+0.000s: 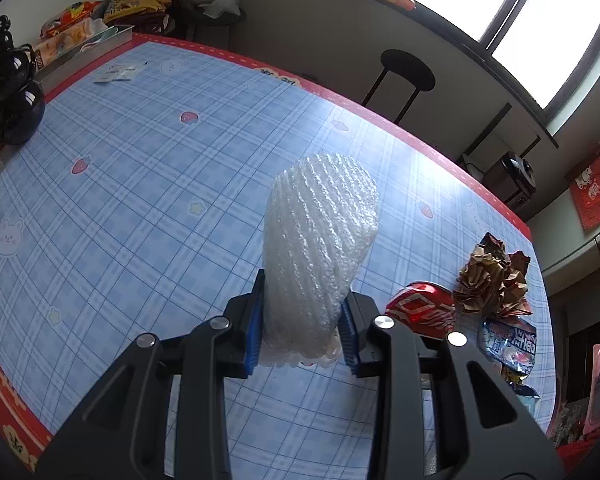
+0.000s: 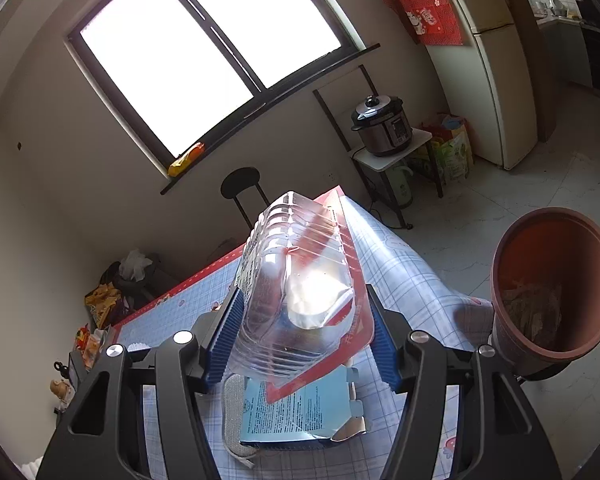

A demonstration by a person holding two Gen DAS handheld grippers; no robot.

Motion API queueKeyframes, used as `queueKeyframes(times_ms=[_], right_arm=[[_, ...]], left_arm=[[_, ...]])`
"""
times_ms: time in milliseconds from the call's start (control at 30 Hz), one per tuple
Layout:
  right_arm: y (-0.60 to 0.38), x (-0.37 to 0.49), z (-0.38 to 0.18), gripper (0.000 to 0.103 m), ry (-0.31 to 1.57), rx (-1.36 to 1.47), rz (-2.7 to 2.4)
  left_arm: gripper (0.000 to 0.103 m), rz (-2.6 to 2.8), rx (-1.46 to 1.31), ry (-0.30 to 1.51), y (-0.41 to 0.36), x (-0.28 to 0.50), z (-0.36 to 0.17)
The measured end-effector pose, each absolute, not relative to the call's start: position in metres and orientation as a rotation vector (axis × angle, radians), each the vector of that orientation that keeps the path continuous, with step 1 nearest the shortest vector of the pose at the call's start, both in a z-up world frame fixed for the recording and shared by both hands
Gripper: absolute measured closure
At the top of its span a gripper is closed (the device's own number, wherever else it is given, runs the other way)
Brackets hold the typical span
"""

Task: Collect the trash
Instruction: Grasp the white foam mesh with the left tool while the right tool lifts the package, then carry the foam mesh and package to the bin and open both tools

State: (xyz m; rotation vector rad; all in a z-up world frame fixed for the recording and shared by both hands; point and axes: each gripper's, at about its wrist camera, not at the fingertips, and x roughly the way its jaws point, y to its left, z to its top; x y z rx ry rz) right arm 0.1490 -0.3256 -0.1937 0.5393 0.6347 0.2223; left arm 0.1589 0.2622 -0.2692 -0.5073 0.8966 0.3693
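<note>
We work over a blue plaid tablecloth (image 1: pixel 140 184) with a red border, a window behind it. Left of the crushed red can (image 1: pixel 422 308), our left gripper (image 1: pixel 302 328) clamps a white ribbed foam net (image 1: pixel 320 240). Right of that can, our right gripper (image 2: pixel 300 344) pinches a clear plastic blister pack (image 2: pixel 300 280), its contents lost in glare, near the brown bin (image 2: pixel 556 288), where we make out only crumpled paper.

stool (image 1: pixel 407 69); black gourd vase (image 1: pixel 14 92); pressure cooker (image 2: pixel 382 125); fridge (image 2: pixel 496 60); window (image 2: pixel 204 52)
</note>
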Motion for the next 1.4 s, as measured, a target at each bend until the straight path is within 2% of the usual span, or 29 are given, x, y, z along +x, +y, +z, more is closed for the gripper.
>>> queueKeyframes(times_ms=[333,600,933,1400], right_arm=[[-0.406,0.133,-0.177,0.044,0.510,0.608,0.147],[-0.502,0.114,-0.175,0.044,0.439,0.641,-0.011],[-0.568,0.117,-0.191,0.043,0.441,0.653,-0.091],[-0.585,0.136,-0.195,0.040,0.439,0.647,-0.065]], left_arm=[[0.069,0.216,-0.369,0.705,0.161,0.136,-0.152],[0.068,-0.007,-0.285,0.635,0.045,0.129,-0.097],[0.068,-0.115,-0.225,0.617,-0.040,0.108,-0.086],[0.068,-0.102,-0.208,0.620,-0.068,0.074,-0.086]])
